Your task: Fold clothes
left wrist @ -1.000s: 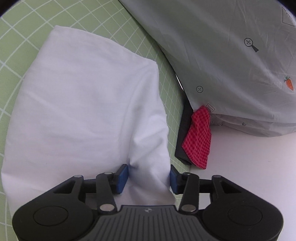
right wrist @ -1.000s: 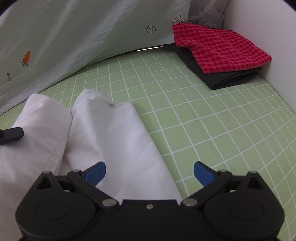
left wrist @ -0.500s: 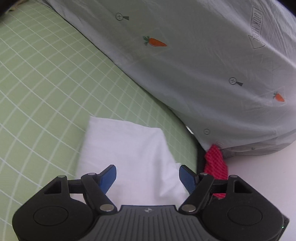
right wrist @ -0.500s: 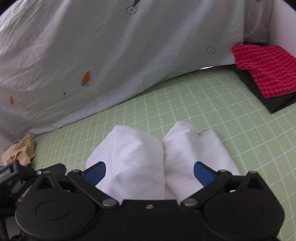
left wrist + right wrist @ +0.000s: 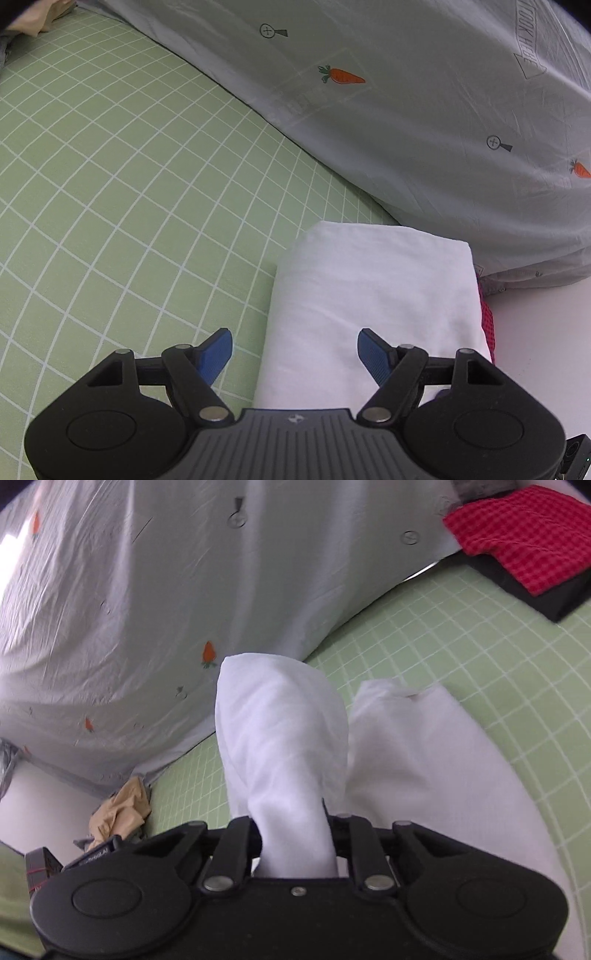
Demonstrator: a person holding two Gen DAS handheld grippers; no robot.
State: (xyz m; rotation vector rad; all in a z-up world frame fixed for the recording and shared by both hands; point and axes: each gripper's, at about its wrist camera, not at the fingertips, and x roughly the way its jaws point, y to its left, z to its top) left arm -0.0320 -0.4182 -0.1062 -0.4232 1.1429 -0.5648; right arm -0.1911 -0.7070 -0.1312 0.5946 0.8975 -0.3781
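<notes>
A white garment (image 5: 373, 295) lies folded on the green checked mat (image 5: 129, 192). My left gripper (image 5: 295, 350) is open and empty; its right finger hangs over the cloth's near end and its left finger over the mat. In the right wrist view my right gripper (image 5: 293, 830) is shut on a fold of the white garment (image 5: 280, 731) and lifts it; the rest of the cloth (image 5: 436, 768) lies beside it on the mat.
A pale grey quilt with carrot prints (image 5: 424, 110) bulges along the back and also shows in the right wrist view (image 5: 147, 590). A folded red checked cloth on a black one (image 5: 524, 539) lies at the far right. A crumpled tan cloth (image 5: 118, 812) lies at left.
My left gripper let go of the white garment, opened and drew back. My right gripper moved in, closed on a fold of the garment and lifted it.
</notes>
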